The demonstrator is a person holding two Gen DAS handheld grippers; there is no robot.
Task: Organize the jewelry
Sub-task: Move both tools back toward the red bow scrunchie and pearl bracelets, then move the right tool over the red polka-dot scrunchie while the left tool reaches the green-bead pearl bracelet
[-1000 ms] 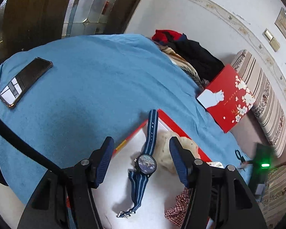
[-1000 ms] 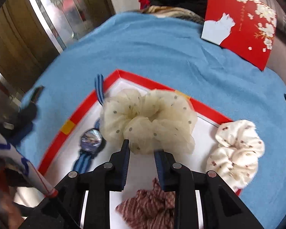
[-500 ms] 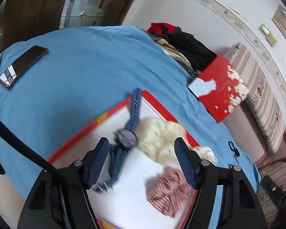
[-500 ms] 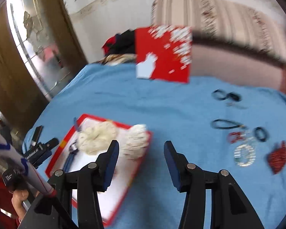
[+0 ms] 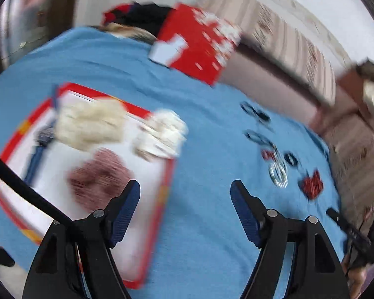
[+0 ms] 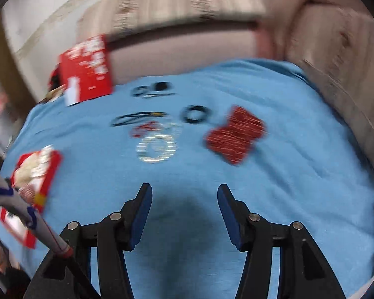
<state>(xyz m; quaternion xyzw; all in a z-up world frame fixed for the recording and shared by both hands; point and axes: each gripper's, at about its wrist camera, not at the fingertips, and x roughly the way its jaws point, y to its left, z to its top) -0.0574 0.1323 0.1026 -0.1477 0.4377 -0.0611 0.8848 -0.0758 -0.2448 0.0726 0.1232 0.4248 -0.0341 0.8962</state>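
Blue cloth point(image 6: 274, 174) under both grippers; left gripper point(image 5: 184, 194) and right gripper point(image 6: 184, 196) spread wide, empty. Silver bracelet point(image 6: 157, 148) and red bow point(image 6: 235, 134) ahead of right; red-rimmed tray point(image 5: 168, 174) with scrunchies front-left of left.

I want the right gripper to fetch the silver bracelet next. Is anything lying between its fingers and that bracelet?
Nothing visible does. The right gripper is open and empty, and only bare blue blanket lies between it and the silver bracelet. The red bow clip sits off to the right, the black hair ties beyond.
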